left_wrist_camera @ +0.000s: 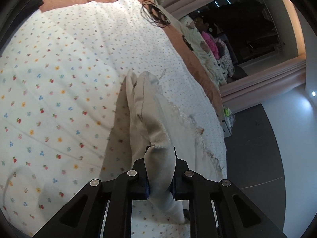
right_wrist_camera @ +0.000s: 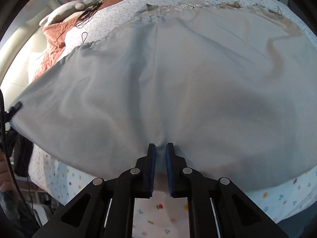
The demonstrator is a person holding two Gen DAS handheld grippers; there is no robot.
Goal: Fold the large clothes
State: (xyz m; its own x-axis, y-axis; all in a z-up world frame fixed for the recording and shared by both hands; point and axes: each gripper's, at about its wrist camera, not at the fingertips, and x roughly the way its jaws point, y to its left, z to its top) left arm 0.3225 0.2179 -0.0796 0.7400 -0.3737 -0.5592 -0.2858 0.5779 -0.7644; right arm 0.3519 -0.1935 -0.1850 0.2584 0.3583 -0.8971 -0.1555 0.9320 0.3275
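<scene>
- Left claw [left_wrist_camera: 160, 168]: jaws narrow, clamped on a bunched corner of the pale grey-beige garment [left_wrist_camera: 146, 107]. The cloth runs from the pads away over the bed [left_wrist_camera: 59, 79], part lifted off the floral sheet.
- Right claw [right_wrist_camera: 160, 158]: jaws nearly closed, pinching the near hem of the same garment [right_wrist_camera: 178, 79] at a centre seam. A thin fold of cloth sits btwn the blue pads.
- Where the garment is: spread wide over the bed, w/ a lacy waistband edge [right_wrist_camera: 188, 5] at the far side and the hem nearest me.
- My read: I'm at the start of a fold, both grips set, the cloth not yet carried over.
- To do it well: I'd raise both claws together so the hem stays taut and level, then bring it toward the waistband edge w/o twisting.
- I'd watch the left grip. It holds a thick bunch, so layers could slip unevenly.
- Black cord [left_wrist_camera: 154, 12] lies near the far bed edge, well apart from the cloth in hand. I'd keep the fold clear of it.
</scene>
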